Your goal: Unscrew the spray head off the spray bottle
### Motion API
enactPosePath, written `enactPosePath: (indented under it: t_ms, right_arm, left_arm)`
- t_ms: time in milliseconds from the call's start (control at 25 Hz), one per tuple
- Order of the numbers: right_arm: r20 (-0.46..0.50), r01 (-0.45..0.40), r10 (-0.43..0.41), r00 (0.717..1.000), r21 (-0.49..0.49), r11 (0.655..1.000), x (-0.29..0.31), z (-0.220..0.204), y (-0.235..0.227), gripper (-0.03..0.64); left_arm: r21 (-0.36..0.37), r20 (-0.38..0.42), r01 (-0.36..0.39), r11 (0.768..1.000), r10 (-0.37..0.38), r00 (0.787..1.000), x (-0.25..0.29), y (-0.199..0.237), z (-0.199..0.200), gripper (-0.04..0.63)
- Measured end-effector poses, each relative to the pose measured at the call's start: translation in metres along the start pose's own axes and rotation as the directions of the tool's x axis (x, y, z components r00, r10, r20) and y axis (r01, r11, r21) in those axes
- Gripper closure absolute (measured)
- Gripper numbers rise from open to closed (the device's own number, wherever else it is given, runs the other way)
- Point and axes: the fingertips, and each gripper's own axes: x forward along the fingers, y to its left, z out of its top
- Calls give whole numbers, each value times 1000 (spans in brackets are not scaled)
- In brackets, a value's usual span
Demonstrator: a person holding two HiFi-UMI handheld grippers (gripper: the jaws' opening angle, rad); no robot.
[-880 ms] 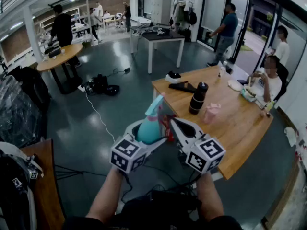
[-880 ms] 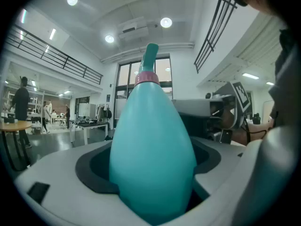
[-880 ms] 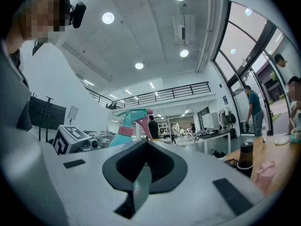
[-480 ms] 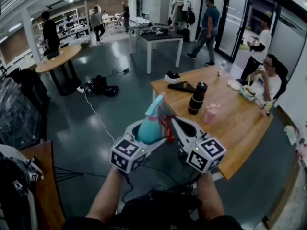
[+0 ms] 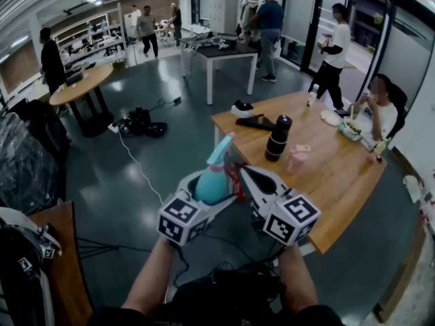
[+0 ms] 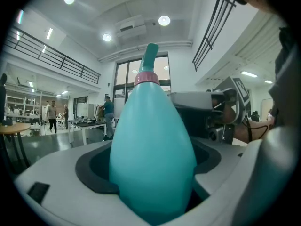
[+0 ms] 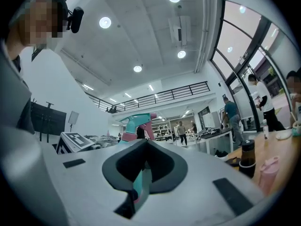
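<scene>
The left gripper (image 6: 155, 194) clamps the teal spray bottle (image 6: 153, 140) — the right gripper (image 7: 141, 185), jaws pressed almost together, nips the spray head (image 7: 135, 122).

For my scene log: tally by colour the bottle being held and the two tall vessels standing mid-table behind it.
Teal: 1, the spray bottle
Black: 1, the flask
Pink: 1, the cup
Total: 3

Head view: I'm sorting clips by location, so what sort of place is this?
Probably an open-plan lab or workshop: a wooden table and a white-legged table for work, equipment shelving at the back, cables across the floor.
</scene>
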Motion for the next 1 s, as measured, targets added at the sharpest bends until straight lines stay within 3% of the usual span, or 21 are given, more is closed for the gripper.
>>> enactPosePath:
  t_ms: [320,520,680,1000]
  right_arm:
    - [26,-43,43,999,0,999,3,7,10,603]
    - [46,-135,131,990,94,986,9,9,24,515]
    - [56,-158,152,987,140,977,14,9,27,446]
    - [26,-171,169,985,132,976,22,2,29,445]
  left_arm:
    - [24,3,-4,1000,3,1000,6,-1,-6,161]
    - [30,26,11,999,-12,1000,7,-4,-7,161]
    - [40,30,13,999,-15,999,10,-5,-6,161]
    - [61,25,24,998,-25,999,16,-12,-6,161]
